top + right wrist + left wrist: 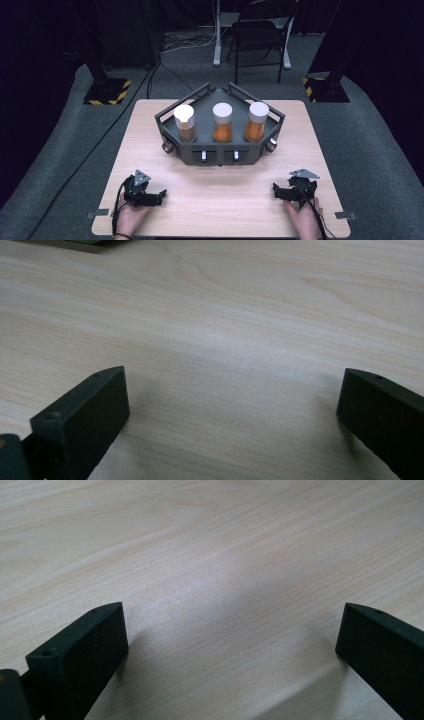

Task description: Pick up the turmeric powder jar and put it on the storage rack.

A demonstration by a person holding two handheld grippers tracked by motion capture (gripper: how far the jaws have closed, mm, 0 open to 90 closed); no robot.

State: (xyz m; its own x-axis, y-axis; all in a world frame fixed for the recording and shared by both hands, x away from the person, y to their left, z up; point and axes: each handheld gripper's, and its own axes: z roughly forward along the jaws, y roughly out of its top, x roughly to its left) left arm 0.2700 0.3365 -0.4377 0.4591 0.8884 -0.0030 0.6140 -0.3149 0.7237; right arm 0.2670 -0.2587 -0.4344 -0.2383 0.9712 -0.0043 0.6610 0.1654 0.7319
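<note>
Three clear cylindrical jars with white lids stood in a dark grey angular metal rack (pixel 170 131) at the far middle of the pale wooden table (pixel 225 200): the left jar (pixel 185 122) with brownish powder, the middle jar (pixel 222 122) and the right jar (pixel 256 121) with orange powder. Both tools rested near the table's front edge, well apart from the rack. The left gripper (pixel 161 193) lay at the front left with its jaws spread wide over bare wood, holding nothing; the right gripper (pixel 275 188) lay at the front right, jaws equally wide and empty.

To do the reach well, I judged that the nearer hand should lift clear of the table, keep its jaws wide, and approach a jar from the front, above the rack's low wall. Closing around the glass body below the lid, squarely and gently, would likely avoid tipping the neighbouring jars or snagging the rack's raised rails.
</note>
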